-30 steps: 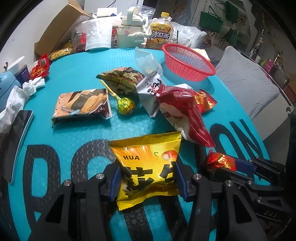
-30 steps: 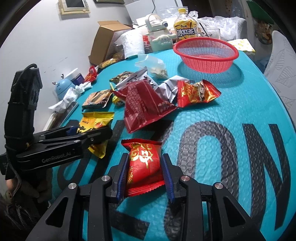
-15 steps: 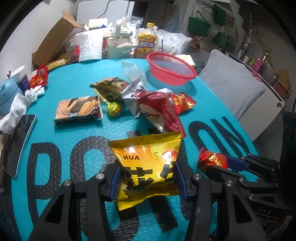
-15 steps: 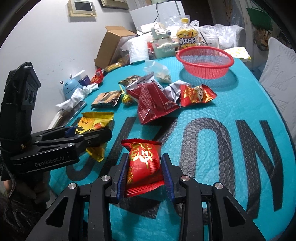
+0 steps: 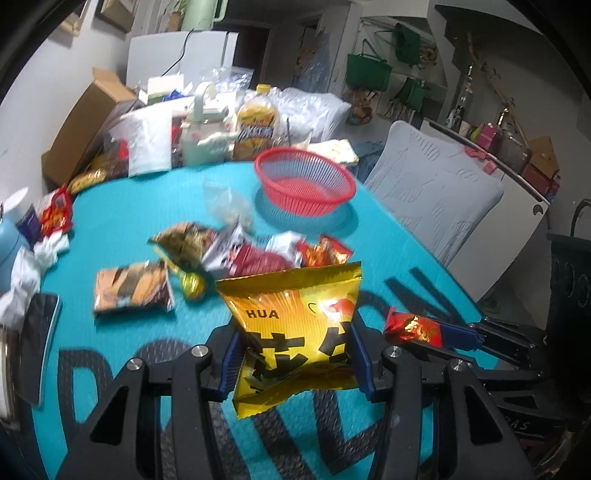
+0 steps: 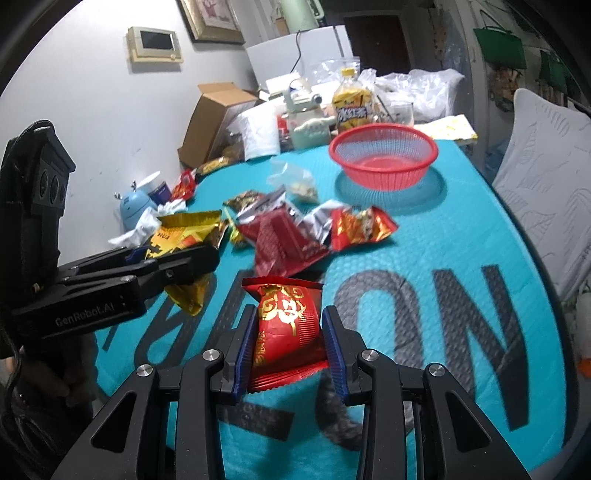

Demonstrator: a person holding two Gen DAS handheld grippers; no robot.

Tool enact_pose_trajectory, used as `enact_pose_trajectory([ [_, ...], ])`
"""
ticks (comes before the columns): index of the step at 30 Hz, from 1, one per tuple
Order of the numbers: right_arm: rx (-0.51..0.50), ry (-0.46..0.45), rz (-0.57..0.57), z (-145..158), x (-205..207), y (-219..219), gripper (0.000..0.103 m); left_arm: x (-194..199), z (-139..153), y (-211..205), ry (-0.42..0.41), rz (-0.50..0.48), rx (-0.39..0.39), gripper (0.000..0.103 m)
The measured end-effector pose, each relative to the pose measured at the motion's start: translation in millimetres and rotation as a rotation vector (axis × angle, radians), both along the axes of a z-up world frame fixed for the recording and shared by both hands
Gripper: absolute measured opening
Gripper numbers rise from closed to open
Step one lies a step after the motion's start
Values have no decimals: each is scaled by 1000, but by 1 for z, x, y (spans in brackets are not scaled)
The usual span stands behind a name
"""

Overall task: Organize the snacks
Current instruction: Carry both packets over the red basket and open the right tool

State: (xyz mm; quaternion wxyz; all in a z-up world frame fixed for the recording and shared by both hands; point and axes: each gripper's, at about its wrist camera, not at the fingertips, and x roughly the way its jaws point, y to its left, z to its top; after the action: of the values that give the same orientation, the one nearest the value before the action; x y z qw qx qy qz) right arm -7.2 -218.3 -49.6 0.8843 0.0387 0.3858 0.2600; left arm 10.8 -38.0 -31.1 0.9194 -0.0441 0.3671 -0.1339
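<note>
The left gripper [image 5: 295,363] is clamping its blue pads on a crinkly yellow foil snack bag [image 5: 295,332], held between the jaws above the teal table mat [image 5: 122,221]. The right gripper [image 6: 290,345] is pinching a small red foil packet [image 6: 286,328] likewise. Beyond both jaws, a round red plastic mesh basket [image 6: 384,157] is sitting past the loose wrappers.

At far table edge you have open cardboard box [image 6: 207,122] lying tilted against wall. Beside it, white plastic bag [image 6: 258,133], pale green dispenser [image 5: 201,140], iced tea bottle [image 6: 351,107] upright. On your left, blue round gadget [image 6: 135,206], crumpled tissue [image 5: 26,273], dark phone [image 5: 38,332] flat. Grey cushion [image 5: 432,206] off right edge. Wall panel [image 6: 155,44], framed picture [image 6: 214,20] above.
</note>
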Motion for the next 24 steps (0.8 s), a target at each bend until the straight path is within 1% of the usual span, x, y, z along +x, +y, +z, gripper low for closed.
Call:
enact_pose_trajectory([
  [5,-6,-45,-5,17,12,-4,35,18,17,-5,-43,-21,14,49],
  [11,-27,-88,-6,36,35,-8,35,42,36,-10,-84,-41,-3,49],
  [18,-48,-144,-18,58,76,-13,35,85,51,-19,-109,-73,-8,49],
  [21,-52,-149,-24,63,96,-16,35,107,57,-22,-110,-85,-19,49],
  [24,-58,-152,-31,66,116,-20,35,126,59,-27,-109,-102,-12,49],
])
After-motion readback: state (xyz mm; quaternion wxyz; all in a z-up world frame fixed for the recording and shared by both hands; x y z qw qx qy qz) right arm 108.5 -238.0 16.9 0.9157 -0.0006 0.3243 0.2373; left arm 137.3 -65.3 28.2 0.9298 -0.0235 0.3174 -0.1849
